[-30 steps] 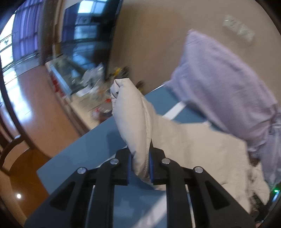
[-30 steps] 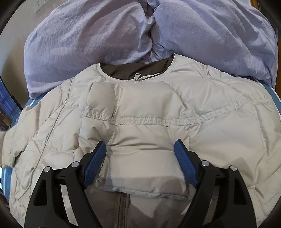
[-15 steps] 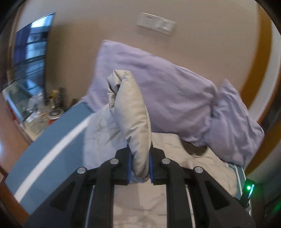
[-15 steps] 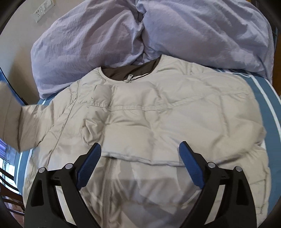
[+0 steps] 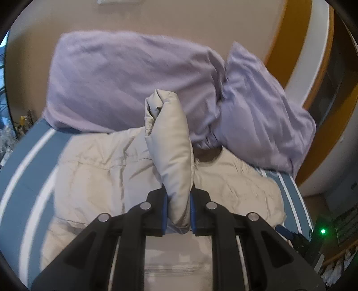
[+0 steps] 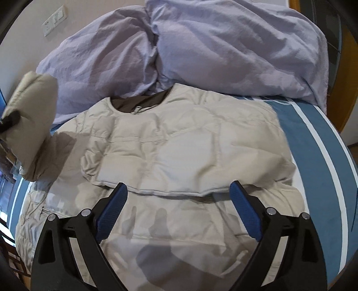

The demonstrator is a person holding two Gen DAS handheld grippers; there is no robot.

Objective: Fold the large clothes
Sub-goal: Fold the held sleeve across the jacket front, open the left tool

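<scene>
two lilac pillows [image 6: 179, 51] lean against a beige wall [image 5: 179, 20] on the blue-striped bed [image 6: 324, 152].

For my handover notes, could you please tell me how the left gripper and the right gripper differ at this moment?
The left gripper is shut on the beige puffer jacket's sleeve; the right gripper stands open with nothing between its pads. The left gripper holds the sleeve raised above the beige puffer jacket; the right gripper hangs over the jacket's folded-in part, apart from it. Both have black frames and blue pads.
</scene>
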